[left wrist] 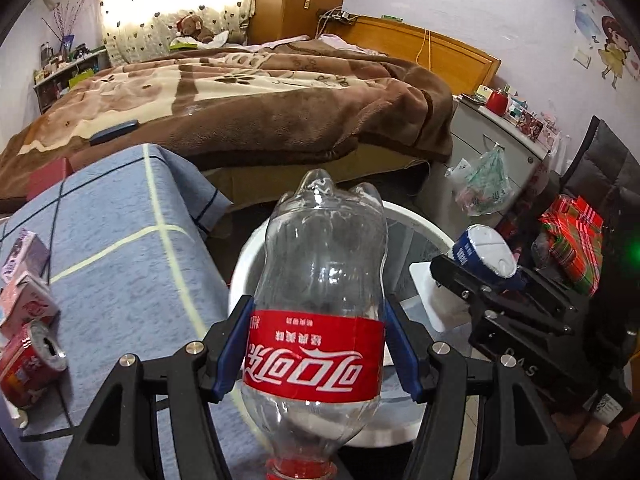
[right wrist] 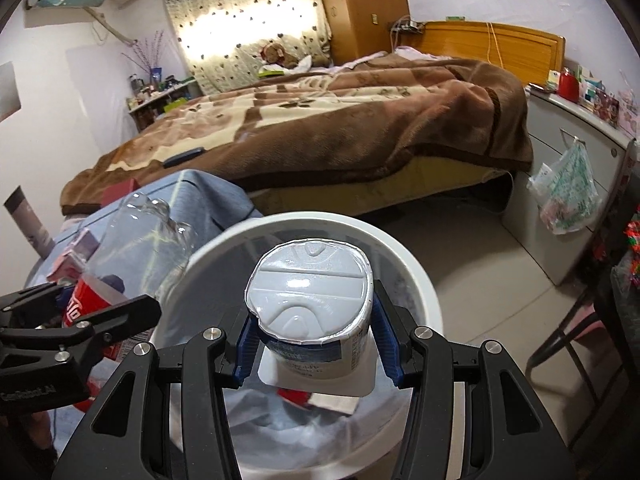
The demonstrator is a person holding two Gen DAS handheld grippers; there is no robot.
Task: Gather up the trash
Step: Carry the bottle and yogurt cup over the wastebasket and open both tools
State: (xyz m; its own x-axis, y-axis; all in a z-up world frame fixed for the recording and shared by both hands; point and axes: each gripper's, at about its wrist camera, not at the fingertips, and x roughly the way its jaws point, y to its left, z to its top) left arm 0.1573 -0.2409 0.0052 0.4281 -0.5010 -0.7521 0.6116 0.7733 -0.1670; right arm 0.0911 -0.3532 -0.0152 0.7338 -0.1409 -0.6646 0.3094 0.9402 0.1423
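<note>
An empty clear cola bottle (left wrist: 320, 280) with a red label hangs cap-down, with my left gripper (left wrist: 316, 352) shut on its labelled waist. It hovers over the near rim of the white trash bin (left wrist: 424, 224). My right gripper (right wrist: 312, 344) is shut on an upside-down yogurt cup (right wrist: 310, 296) with a blue and white label, held over the bin's (right wrist: 420, 280) open mouth. The same cup (left wrist: 486, 256) shows at the right of the left wrist view, and the bottle (right wrist: 132, 248) at the left of the right wrist view.
A small table under a blue checked cloth (left wrist: 120, 248) carries two small cartons (left wrist: 24, 276) and an opened red can (left wrist: 32, 360). Behind stands a bed with a brown blanket (left wrist: 248, 108). A grey cabinet (right wrist: 560, 184) with a hanging plastic bag (right wrist: 568, 192) is at right.
</note>
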